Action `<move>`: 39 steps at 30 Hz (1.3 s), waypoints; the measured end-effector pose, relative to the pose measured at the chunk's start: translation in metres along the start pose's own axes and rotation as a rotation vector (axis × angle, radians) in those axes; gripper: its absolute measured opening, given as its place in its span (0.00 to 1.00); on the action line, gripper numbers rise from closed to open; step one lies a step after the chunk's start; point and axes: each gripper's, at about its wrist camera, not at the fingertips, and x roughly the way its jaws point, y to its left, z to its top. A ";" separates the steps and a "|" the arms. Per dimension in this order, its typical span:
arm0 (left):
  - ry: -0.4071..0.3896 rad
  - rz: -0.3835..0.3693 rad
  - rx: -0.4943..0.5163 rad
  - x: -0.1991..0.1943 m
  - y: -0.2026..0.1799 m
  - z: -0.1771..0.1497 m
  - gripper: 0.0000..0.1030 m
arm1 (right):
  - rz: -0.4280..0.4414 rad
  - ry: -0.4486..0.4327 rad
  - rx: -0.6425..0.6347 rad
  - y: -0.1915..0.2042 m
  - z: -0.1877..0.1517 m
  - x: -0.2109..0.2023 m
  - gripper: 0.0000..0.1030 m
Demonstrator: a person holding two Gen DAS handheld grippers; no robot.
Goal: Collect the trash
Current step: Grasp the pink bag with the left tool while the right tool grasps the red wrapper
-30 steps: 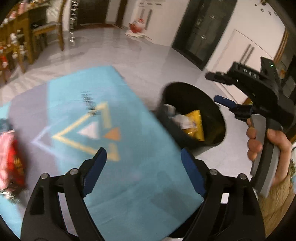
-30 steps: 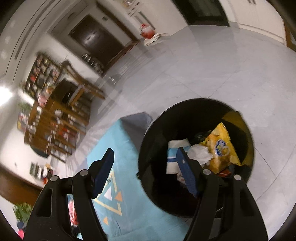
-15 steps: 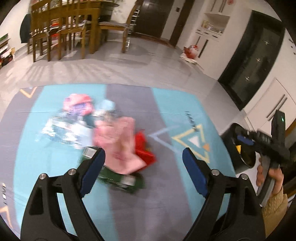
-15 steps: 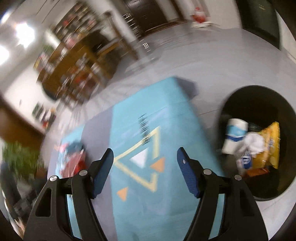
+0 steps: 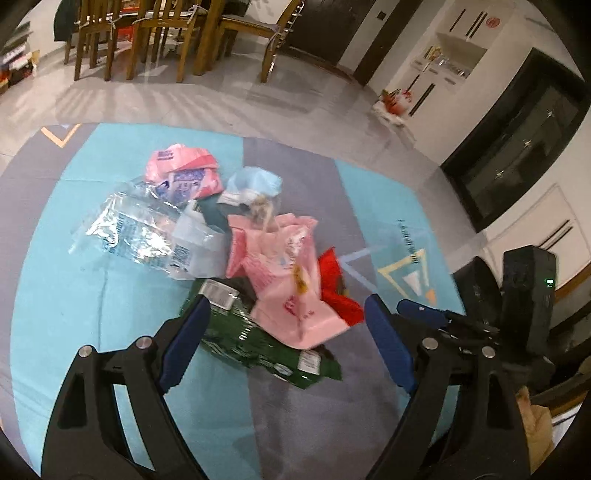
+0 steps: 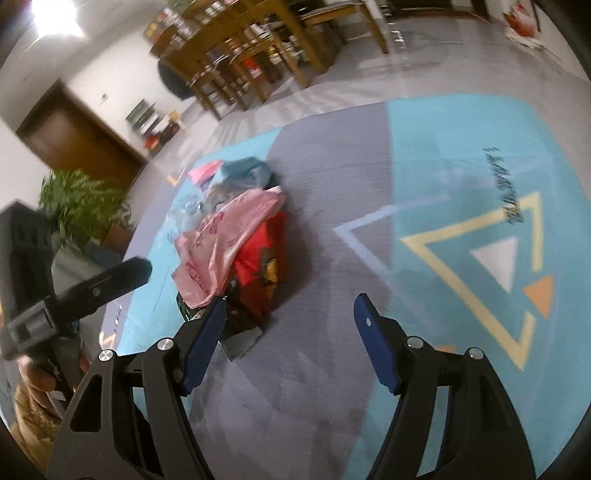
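Note:
A pile of trash lies on the blue and grey rug: a pink plastic bag, a green snack packet, a red packet, clear plastic wrap, a pink wrapper and a light blue mask. My left gripper is open and empty just above the green packet. My right gripper is open and empty over grey rug, right of the pink bag and red packet. The right gripper also shows at the left wrist view's right edge.
The black bin's rim shows behind the right gripper at the rug's right side. Wooden chairs and a table stand on the tiled floor beyond the rug. A potted plant stands at the left.
Both grippers have swung away from the black bin and toward the trash pile. The pile is now larger and closer in the left wrist view. Both stay open and empty.

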 end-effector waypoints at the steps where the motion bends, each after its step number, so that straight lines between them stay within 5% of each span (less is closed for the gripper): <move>1: 0.009 0.000 -0.004 0.004 0.000 0.001 0.79 | 0.000 0.004 -0.014 0.004 0.001 0.005 0.69; 15: 0.063 -0.032 -0.062 0.028 0.010 0.003 0.48 | -0.017 0.024 -0.047 0.019 0.003 0.043 0.67; 22: 0.058 -0.040 -0.086 0.027 0.014 0.003 0.13 | 0.010 0.012 -0.088 0.027 0.003 0.043 0.25; 25: 0.046 -0.041 -0.080 0.022 0.012 0.002 0.07 | 0.000 0.014 -0.093 0.027 0.002 0.042 0.21; 39: 0.005 -0.097 -0.022 -0.015 -0.013 -0.007 0.05 | -0.069 -0.034 -0.057 0.008 -0.008 -0.003 0.20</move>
